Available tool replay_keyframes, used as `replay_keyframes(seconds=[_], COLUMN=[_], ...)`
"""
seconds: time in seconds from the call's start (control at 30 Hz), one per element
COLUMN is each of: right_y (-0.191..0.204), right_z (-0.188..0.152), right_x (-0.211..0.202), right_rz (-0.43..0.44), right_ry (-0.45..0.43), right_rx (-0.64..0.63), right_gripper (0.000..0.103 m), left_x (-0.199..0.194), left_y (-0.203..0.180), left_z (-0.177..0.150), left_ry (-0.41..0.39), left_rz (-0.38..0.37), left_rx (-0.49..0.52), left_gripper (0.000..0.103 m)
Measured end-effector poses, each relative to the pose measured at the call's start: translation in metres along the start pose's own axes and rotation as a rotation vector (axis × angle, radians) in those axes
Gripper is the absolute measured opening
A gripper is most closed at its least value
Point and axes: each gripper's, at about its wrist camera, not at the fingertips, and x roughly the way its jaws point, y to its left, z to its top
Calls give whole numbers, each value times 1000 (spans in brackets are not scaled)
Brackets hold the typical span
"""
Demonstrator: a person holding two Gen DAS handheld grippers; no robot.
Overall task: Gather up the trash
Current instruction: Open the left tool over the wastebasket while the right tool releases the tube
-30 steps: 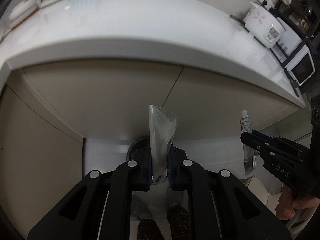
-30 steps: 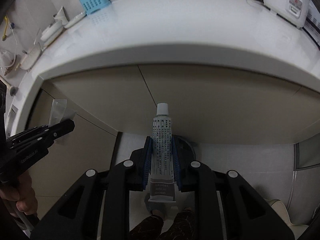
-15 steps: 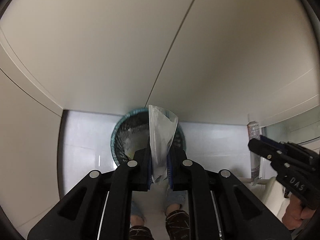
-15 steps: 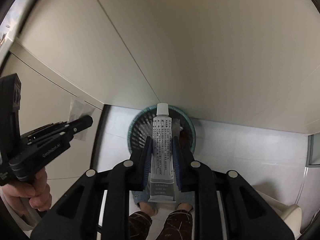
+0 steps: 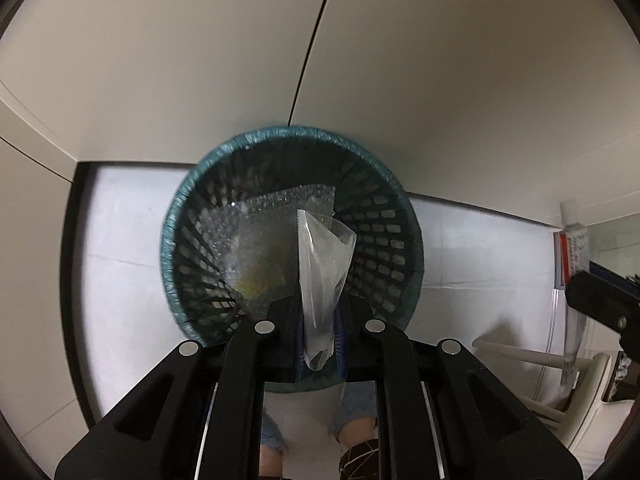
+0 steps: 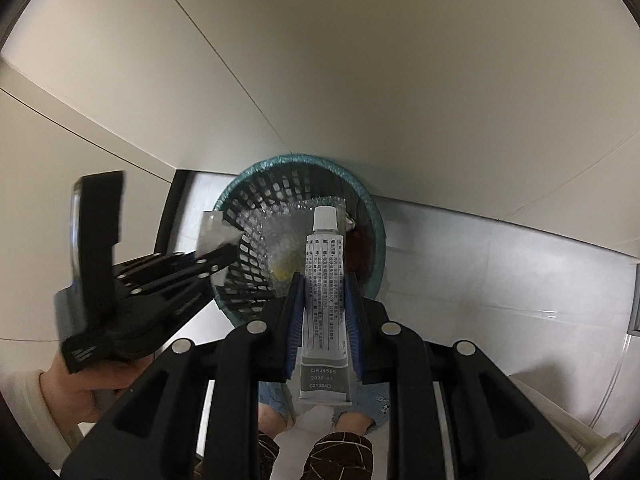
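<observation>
1. My left fingers are clenched on a clear bag; my right fingers are clamped on a tube, cap pointing away from me. Both point steeply down.
2. Where the trash is: both pieces are held over the teal bin, which stands on the floor against the cabinet. The bag hangs over the bin's mouth; the tube's cap reaches over the opening as well.
3. Step in hand, as I judge it: the drop. Neither piece has been let go yet.
4. Next move calls for parting each pair of fingers while the item is well inside the rim. The bag is light and may cling to a pad, so I would open wide. The tube's tail sits near the bin's near edge, so I would push on a little first.
5. The left view shows bubble wrap with a yellow scrap lying in the bin, and my right gripper with the tube off to the side, outside the rim.
6. The right view alone shows something dark red in the bin, and my left hand below its gripper.
</observation>
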Motion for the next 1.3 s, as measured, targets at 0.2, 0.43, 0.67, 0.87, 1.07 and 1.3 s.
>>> replay_keyframes(seconds=[0.2,0.43,0.67,0.87,1.07,1.3], right_y=[-10,-6,9,24,37,46], right_z=[4,12,20,26,35,38], right_x=[7,10,25,34,52,65], right_rz=[3,-1,-10,-11,-9,-13], right_ry=[13,-1,-31,-60,-71,-65], right_rx=[14,11,-3,-21,-35,-45], right_gripper=[19,19,19,19,19,28], left_x=[4,-6,-18,-23,-25,-29], left_y=[-6,3,30,52,70,81], left_z=[3,8,5,1,-2,-3], left_ry=[-13,-43,-63,-55,-43,-44], left_rz=[-6,21,58,86,101,112], left_rx=[13,-3,-65,-90,-100,-98], left_gripper=[20,54,81,95,97,97])
